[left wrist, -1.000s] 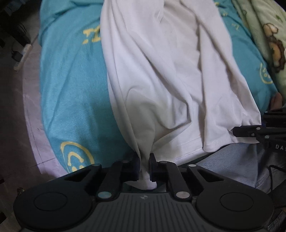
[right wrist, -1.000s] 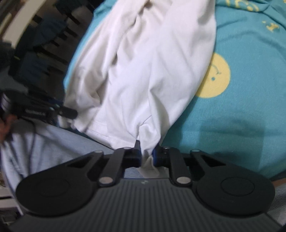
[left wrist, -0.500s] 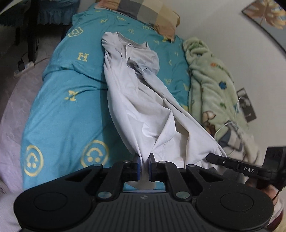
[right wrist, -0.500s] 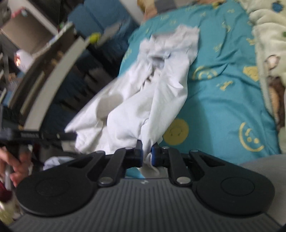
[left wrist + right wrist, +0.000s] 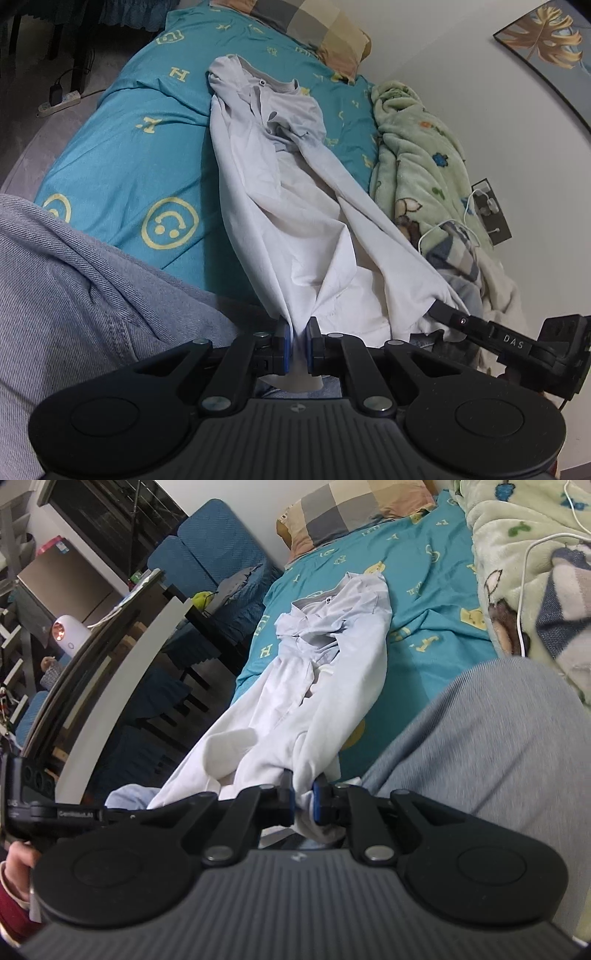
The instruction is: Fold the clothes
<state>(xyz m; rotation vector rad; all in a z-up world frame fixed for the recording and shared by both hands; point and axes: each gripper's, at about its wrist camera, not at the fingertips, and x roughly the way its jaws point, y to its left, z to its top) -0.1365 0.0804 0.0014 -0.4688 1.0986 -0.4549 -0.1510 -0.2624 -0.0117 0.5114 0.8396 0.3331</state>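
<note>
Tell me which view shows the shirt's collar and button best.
The left wrist view. There the white shirt lies lengthwise up the bed with its collar open toward the camera and the button plainly visible. The right wrist view also shows the collar, but smaller, crumpled and at an angle.

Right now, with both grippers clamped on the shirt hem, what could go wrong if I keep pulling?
1. The white shirt is bunched and twisted; more pulling may tighten the wrinkles rather than flatten it.
2. The left gripper and right gripper each pinch a small bunch of hem, which might slip out.
3. The white cable on the green blanket lies close and could snag.
</note>
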